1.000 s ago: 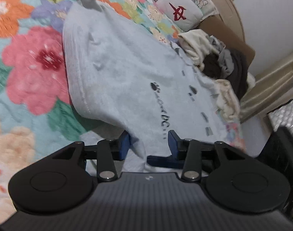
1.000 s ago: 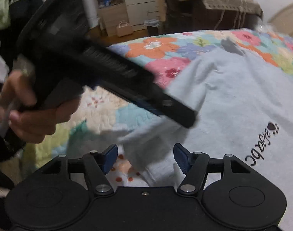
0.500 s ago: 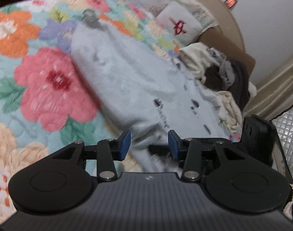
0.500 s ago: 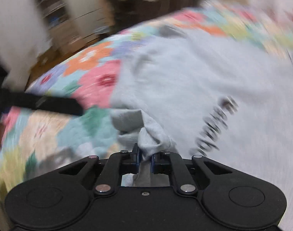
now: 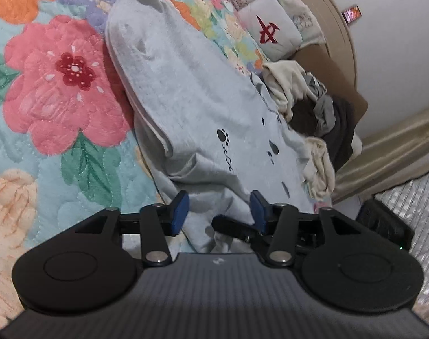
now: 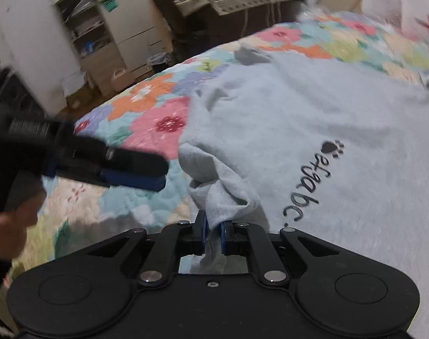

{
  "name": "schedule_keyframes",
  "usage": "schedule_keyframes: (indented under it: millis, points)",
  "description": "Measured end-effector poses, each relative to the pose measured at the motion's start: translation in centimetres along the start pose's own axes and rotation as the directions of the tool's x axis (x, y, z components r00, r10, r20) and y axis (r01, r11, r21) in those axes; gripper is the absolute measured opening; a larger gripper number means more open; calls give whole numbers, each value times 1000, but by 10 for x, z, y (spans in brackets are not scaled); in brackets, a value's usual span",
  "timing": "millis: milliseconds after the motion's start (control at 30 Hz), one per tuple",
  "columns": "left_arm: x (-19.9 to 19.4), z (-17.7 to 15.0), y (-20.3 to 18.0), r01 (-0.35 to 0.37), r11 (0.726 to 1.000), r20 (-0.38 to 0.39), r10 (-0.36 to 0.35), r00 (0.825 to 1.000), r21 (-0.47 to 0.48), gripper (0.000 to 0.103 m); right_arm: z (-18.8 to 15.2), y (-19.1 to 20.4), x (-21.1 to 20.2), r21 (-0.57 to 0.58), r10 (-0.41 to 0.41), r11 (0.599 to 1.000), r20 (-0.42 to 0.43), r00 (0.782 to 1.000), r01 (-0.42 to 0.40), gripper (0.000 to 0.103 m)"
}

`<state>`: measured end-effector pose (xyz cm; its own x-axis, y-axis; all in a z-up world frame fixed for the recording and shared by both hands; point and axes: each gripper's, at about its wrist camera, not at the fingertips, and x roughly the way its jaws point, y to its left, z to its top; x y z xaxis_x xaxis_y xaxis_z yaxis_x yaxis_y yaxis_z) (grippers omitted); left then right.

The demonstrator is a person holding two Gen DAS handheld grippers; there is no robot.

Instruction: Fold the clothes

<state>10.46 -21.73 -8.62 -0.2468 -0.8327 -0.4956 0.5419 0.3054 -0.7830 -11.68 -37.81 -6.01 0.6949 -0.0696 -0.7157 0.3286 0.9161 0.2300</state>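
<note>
Grey cloth is now pinched between the right gripper (image 6: 213, 230) pads, which were apart a second ago: a bunched corner of the sweatshirt (image 6: 313, 118) lifts. Left gripper (image 5: 219, 208) stays spread above its near edge. Beyond, the garment sprawls across the floral quilt (image 5: 45, 84); folding can begin.

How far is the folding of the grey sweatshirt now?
Early. Done: the grey sweatshirt lies spread on the floral quilt. In hand: the right gripper is shut on a bunched sleeve; the left gripper is open above it. Left: every fold.
</note>
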Motion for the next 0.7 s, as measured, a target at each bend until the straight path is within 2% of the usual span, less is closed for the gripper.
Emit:
schedule_keyframes:
  millis: [167,233,300,367,400,467,533,567,633,700]
  points:
    - [-1,1,1,16,999,26,-16,1000,-29,55,-1,18,-3,-111,27,993,-8,1000,-27,10]
    - [0,-1,2,-11,999,46,12,999,-36,56,-2,23,-3,-125,64,990,-15,998,-65,10]
    - [0,-4,2,-51,998,78,54,996,-37,53,-4,29,-2,-140,97,985,-24,995,-100,10]
    - [1,-10,-3,-110,994,95,108,990,22,28,-6,36,1,-154,109,982,-31,994,-113,10]
    - [2,-11,-6,-133,990,93,129,987,40,3,-7,38,3,-155,111,981,-33,993,-115,10]
    - [-1,-11,-13,-176,982,127,166,978,71,4,-9,38,5,-147,115,982,-37,993,-119,10]
    - [-13,-11,-26,-239,964,207,212,955,118,3,-10,37,5,-128,118,984,-39,992,-122,10]
    - [-24,-12,-37,-281,948,257,237,937,151,3,-10,36,4,-115,119,986,-36,992,-123,11]
    - [-49,-16,-59,-341,919,350,258,900,198,3,-10,35,0,-81,127,988,-28,991,-129,20]
    - [-74,-27,-77,-421,874,425,295,856,242,3,-11,32,-7,-53,141,988,-32,989,-143,47]
